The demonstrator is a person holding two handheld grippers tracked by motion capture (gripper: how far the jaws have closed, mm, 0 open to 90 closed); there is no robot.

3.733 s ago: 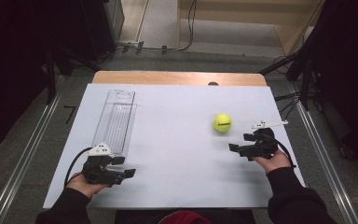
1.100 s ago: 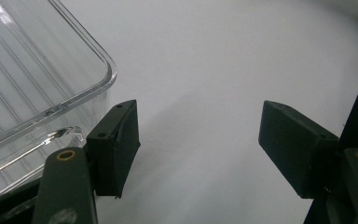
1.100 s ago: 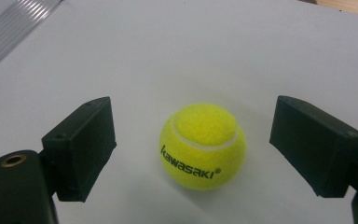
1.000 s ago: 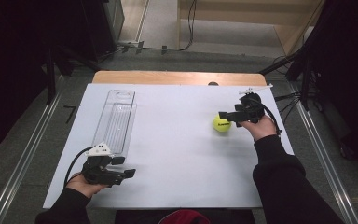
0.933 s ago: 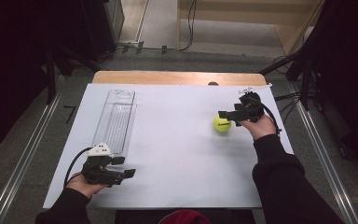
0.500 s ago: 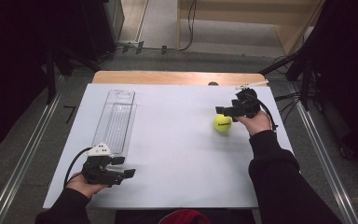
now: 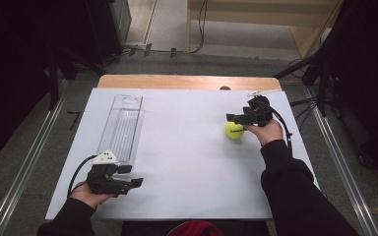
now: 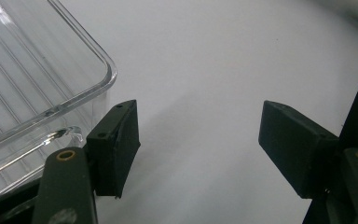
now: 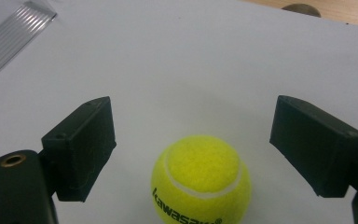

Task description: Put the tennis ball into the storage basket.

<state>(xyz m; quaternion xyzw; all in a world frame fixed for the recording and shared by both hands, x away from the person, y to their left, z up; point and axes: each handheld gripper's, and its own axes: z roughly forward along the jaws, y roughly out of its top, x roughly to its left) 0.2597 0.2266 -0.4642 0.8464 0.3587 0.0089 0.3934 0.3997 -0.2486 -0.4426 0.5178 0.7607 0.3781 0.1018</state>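
Right claw [image 9: 193,140] spread wide over tennis ball [image 9: 200,179], not touching

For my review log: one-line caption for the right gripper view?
Open right gripper poised around a yellow tennis ball on the white table, jaws clear of it.

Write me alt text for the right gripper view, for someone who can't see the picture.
A yellow tennis ball with black lettering sits on a white table cover, low in the frame between the two black jaws of the open right gripper, which touch neither side of it. The ribbed end of a clear plastic tray shows at the top left.
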